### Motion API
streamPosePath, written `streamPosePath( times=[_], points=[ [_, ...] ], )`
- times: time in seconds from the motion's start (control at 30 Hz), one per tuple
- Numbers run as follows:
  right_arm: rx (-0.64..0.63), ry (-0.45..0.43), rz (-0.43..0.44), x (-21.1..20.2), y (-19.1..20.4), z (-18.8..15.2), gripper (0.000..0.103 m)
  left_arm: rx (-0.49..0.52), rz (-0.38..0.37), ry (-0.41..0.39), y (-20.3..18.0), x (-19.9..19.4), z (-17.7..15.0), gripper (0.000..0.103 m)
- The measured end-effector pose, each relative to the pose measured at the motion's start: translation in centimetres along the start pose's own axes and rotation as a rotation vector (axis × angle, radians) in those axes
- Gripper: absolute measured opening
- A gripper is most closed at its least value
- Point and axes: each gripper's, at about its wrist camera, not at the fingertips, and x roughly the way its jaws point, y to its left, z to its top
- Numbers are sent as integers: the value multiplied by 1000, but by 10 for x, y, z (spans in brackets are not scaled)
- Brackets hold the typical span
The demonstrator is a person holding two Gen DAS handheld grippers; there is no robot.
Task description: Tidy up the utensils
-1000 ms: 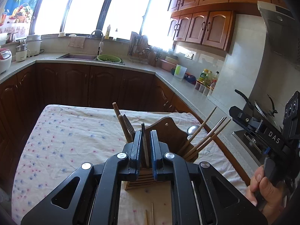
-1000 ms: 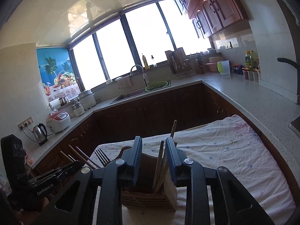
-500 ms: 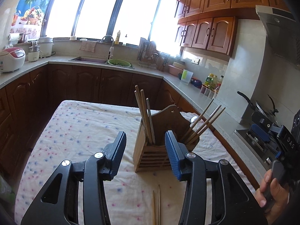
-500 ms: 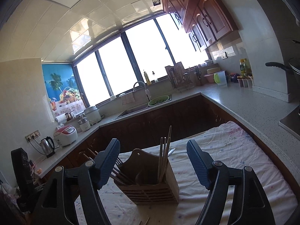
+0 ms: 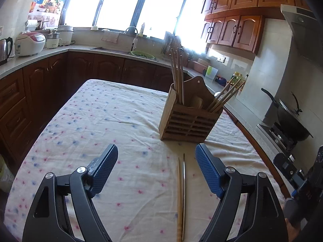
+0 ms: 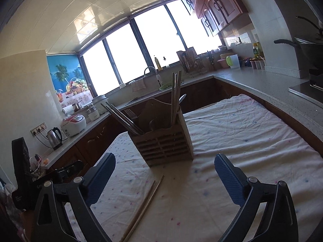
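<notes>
Though both see holder [image 5: 188, 119], only right shows fork [image 6: 131, 113] (faint).

— What's different from a second ago?
— Both have drawn back from the wooden holder [image 5: 188, 119]; the left gripper [image 5: 156, 170] and right gripper [image 6: 164, 176] jaws are opening, empty — chopsticks left standing inside.

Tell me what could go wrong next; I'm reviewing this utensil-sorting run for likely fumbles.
The wooden chopstick and metal chopstick lie flat and nearly touching on the tablecloth, so the opening left gripper might pinch both or snag cloth. The wooden holder stands loose, chopsticks leaning out; a bump from the opening right gripper could tip it.
</notes>
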Motion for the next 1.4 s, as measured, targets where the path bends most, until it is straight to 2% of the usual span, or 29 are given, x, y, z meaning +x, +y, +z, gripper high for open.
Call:
streamPosePath(
  times=[0.13,0.3,0.53,0.67,0.73,0.97,1.4],
  points=[
    [-65,-14,6,-14,11,-18,103,-8,22,-38,6,-17,-18,89],
    [-95,-47,-16,-29,14,-27,103,-13,62,-98,12,-41,-42,102],
    [-163,-96,-56,-52,21,-28,103,14,92,-127,3,-66,-46,103],
    [-200,-199,-72,-79,29,-15,103,59,109,-169,-13,-80,-46,103],
    [-197,-221,-82,-84,27,-14,103,84,133,-186,-19,-83,-53,103],
    [-181,-182,-132,-76,9,-40,103,142,176,-210,-31,-78,-84,103],
    [-210,-130,-128,-75,6,-61,103,164,217,-189,-35,-70,-100,103]
  ],
)
